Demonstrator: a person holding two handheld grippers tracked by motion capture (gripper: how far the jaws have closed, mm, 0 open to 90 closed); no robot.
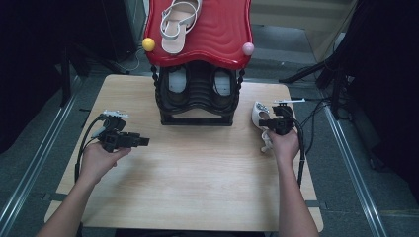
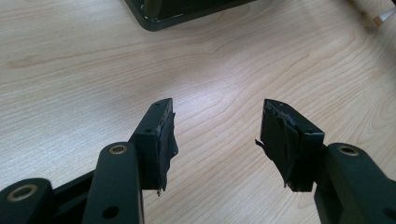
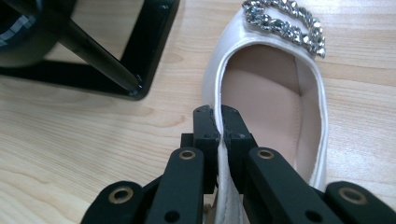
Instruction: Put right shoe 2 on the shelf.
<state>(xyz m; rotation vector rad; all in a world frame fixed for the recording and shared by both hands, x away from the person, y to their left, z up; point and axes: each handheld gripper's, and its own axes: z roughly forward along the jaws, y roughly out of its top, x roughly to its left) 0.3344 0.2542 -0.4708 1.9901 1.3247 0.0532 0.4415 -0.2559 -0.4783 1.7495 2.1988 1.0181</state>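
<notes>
A white satin shoe (image 3: 261, 93) with a jewelled buckle lies on the wooden table (image 1: 197, 168), right of the black shoe rack (image 1: 196, 96); in the high view the shoe (image 1: 259, 114) shows just above my right hand. My right gripper (image 3: 220, 123) is shut on the shoe's side wall, one jaw outside and one inside the opening. My left gripper (image 2: 215, 133) stands open over bare wood at the table's left, nothing between its jaws. A white strappy sandal (image 1: 178, 22) rests on the rack's red top shelf (image 1: 217, 34).
The rack's lower tier holds dark shoes with pale insoles (image 1: 176, 81). A yellow knob (image 1: 148, 44) and a pink knob (image 1: 248, 48) mark the red shelf's front corners. Metal rails (image 1: 346, 148) flank the table, and cables trail at the right.
</notes>
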